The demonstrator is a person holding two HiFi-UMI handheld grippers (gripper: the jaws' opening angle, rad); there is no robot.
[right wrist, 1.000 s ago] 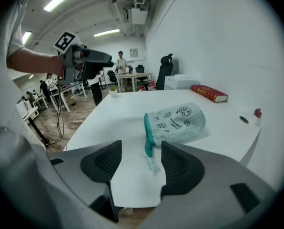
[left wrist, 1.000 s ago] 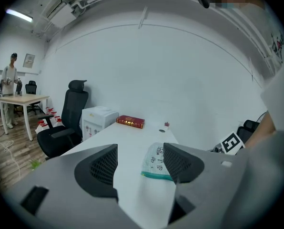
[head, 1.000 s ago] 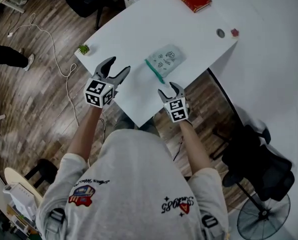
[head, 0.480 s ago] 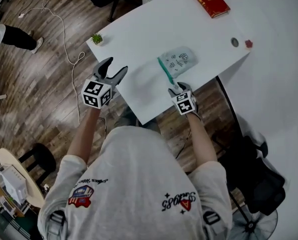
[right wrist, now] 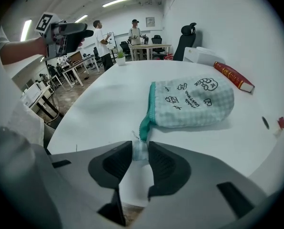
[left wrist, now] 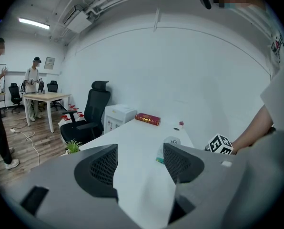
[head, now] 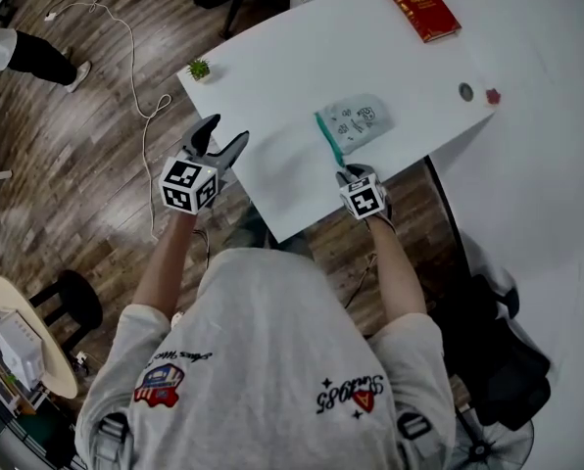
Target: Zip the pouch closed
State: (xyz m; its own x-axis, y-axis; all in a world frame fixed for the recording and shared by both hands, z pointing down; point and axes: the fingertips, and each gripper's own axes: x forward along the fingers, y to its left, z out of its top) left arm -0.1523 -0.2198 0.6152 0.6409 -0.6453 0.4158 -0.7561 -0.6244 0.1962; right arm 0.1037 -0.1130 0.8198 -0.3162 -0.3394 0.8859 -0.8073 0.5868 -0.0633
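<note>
A pale green checked pouch [head: 359,122] with black doodles lies on the white table [head: 272,76], its teal zipper [head: 327,138] along the near end. My right gripper [head: 351,173] points steeply down at that end. In the right gripper view its jaws have just been closing, and the pads of the right gripper [right wrist: 140,150] now pinch the small checked tab at the end of the zipper [right wrist: 147,113]. The pouch body [right wrist: 192,103] lies flat beyond. My left gripper [head: 221,135] hovers open over the table's near-left edge, nothing between the jaws of the left gripper [left wrist: 140,161].
A red book [head: 419,5] lies at the table's far end. A small potted plant [head: 199,69] stands on the left corner, with a dark disc [head: 465,92] and a small red thing [head: 492,96] on the right. A black office chair [head: 498,360] stands near right. People stand in the background.
My right gripper has come down onto the pouch's near end and its jaws have closed from wide open onto the tab. The left gripper has shifted along the table's edge, still open.
</note>
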